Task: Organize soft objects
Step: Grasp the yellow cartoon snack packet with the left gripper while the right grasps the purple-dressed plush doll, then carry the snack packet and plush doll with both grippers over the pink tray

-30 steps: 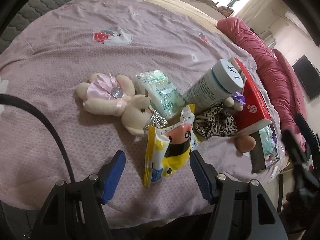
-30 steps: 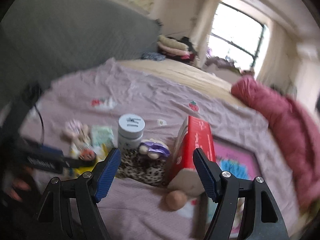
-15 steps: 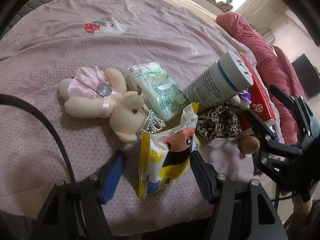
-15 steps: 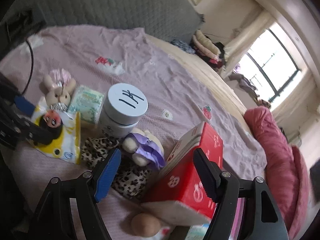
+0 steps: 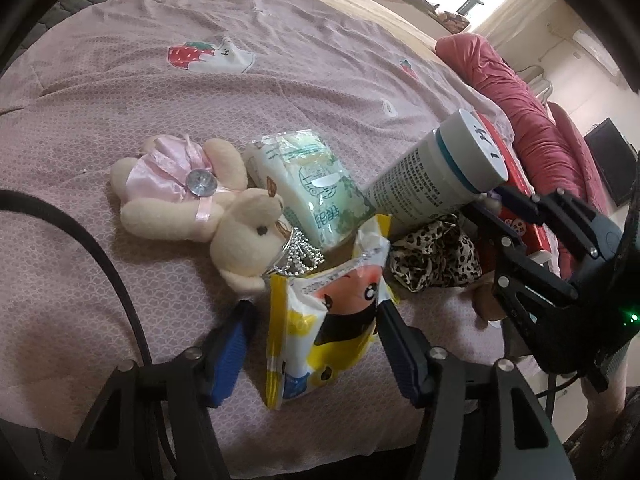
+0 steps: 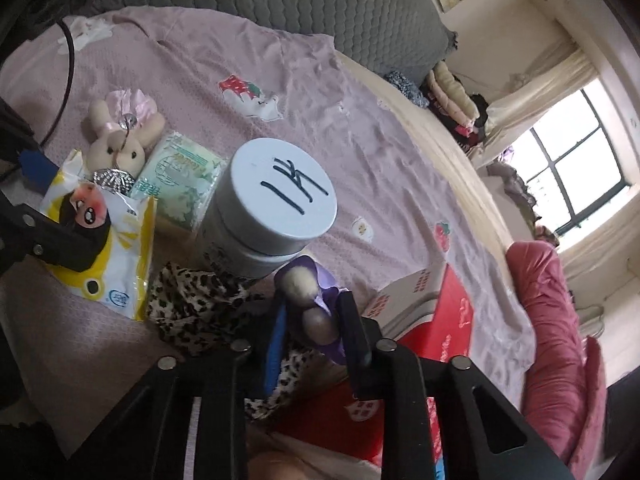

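On the pink bedsheet (image 5: 120,80) lie a beige bunny plush in a pink dress (image 5: 188,200), a green tissue pack (image 5: 308,184), a leopard-print cloth (image 5: 432,256) and a yellow cartoon tissue pack (image 5: 320,320). My left gripper (image 5: 316,340) straddles the yellow pack (image 6: 100,240). Its jaws are closing; the right pad touches the pack and a gap shows at the left pad. My right gripper (image 6: 314,320) is closing on a small plush in a purple dress (image 6: 304,284), which is squeezed between its pads above the leopard cloth (image 6: 192,300).
A white jar with a marked lid (image 6: 280,200) stands right behind the purple plush, beside a red box (image 6: 448,320). A silver tiara (image 5: 300,256) lies by the bunny's head. A red quilt (image 5: 520,92) lines the bed's far side. A brown ball (image 5: 486,300) sits near the edge.
My right gripper has dropped toward the pile, rolled, and closed from wide open onto the purple-dressed plush. My left gripper's jaws have narrowed around the yellow pack.
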Demonstrator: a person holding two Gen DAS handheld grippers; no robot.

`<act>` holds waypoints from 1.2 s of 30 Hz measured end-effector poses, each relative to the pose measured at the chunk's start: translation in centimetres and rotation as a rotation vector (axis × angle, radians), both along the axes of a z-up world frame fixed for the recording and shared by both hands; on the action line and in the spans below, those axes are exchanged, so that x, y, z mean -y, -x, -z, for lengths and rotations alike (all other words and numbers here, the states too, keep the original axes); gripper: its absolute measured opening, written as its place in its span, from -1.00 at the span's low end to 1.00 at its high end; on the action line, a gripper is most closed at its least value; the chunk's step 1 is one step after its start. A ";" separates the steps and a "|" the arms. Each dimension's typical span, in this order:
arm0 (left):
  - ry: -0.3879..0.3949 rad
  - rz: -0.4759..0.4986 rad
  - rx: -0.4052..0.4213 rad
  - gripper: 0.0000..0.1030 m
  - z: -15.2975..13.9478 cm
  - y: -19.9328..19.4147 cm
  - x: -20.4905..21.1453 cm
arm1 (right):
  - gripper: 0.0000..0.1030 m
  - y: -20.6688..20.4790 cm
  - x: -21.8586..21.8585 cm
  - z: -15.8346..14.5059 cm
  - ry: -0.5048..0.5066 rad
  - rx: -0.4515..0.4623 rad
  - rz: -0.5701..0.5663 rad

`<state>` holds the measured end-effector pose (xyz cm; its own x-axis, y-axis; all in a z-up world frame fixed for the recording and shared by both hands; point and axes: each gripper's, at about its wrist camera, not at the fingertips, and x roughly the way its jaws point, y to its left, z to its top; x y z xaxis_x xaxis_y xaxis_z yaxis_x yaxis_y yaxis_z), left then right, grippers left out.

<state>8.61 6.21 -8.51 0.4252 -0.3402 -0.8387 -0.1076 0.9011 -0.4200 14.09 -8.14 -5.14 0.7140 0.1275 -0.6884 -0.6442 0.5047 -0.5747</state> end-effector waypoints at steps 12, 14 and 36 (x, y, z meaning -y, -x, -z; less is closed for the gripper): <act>0.045 0.020 0.018 -0.12 -0.2 0.4 -0.3 | -0.69 0.6 3.0 -3.3 -0.292 -0.084 0.138; 0.056 0.030 0.021 -0.13 -0.4 0.6 -0.2 | -0.69 0.9 3.7 -4.2 -0.349 -0.101 0.164; 0.010 0.026 0.190 -0.18 -5.0 3.2 -0.4 | -0.69 3.6 9.8 -9.4 -0.761 -0.107 0.371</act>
<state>5.41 6.64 -3.53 0.5663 -0.3608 -0.7410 -0.0024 0.8984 -0.4393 10.50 -17.99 4.24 0.7367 0.3535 -0.5765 -0.3926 0.9177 0.0611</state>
